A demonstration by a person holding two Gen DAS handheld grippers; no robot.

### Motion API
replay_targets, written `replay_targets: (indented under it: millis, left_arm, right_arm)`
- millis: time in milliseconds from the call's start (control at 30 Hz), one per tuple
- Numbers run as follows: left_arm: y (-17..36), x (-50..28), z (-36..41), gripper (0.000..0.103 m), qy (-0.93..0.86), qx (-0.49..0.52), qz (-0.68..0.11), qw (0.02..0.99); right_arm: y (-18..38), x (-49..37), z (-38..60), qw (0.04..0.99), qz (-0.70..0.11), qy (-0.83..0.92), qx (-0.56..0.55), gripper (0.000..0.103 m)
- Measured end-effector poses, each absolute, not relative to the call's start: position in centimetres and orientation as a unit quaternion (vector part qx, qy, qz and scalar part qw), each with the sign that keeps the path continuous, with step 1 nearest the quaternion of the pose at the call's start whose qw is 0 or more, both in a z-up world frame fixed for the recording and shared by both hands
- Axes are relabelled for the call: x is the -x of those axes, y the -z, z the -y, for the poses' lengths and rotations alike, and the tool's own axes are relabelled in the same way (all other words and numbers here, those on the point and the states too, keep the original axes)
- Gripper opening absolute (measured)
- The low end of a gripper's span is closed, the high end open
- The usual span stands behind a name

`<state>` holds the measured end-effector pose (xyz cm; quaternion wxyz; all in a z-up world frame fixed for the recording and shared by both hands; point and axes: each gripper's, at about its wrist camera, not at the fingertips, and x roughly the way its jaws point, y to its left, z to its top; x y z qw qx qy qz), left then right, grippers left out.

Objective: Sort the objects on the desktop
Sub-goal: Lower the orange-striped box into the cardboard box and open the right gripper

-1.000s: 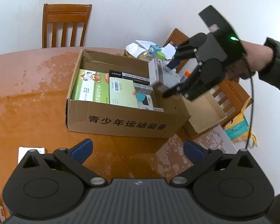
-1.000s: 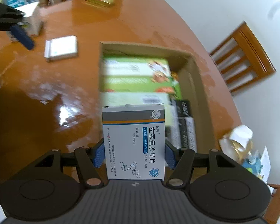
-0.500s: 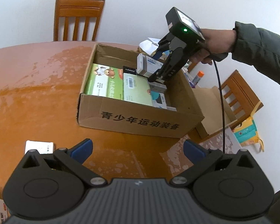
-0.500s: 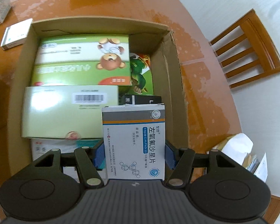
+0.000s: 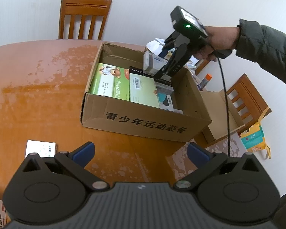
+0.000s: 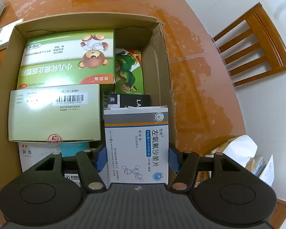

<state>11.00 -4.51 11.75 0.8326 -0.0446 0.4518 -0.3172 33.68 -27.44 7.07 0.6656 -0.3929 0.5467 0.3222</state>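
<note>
One white medicine box [image 6: 136,145] pinched in right tongs [image 6: 137,157]: lower level into cardboard carton [image 6: 163,43] beside black box [image 6: 131,100]; left tongs [image 5: 141,152] spread, idle.

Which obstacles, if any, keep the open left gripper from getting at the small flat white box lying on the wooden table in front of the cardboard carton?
Probably none: the left gripper is open and empty, and the small flat white box lies apart on bare table beside its left finger.

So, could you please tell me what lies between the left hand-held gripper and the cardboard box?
Only bare table: the left wrist view shows nothing between the left hand-held gripper and the cardboard box.
</note>
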Motion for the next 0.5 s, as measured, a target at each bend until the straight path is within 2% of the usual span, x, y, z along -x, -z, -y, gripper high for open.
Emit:
replay_targets:
  millis: [500]
  left_arm:
    - [-11.6, -10.9, 4.9, 0.103, 0.308, 0.045, -0.457, 0.833]
  right_arm:
    - [-5.3, -35.0, 24.6, 0.658, -0.535, -0.334, 0.412, 0.069]
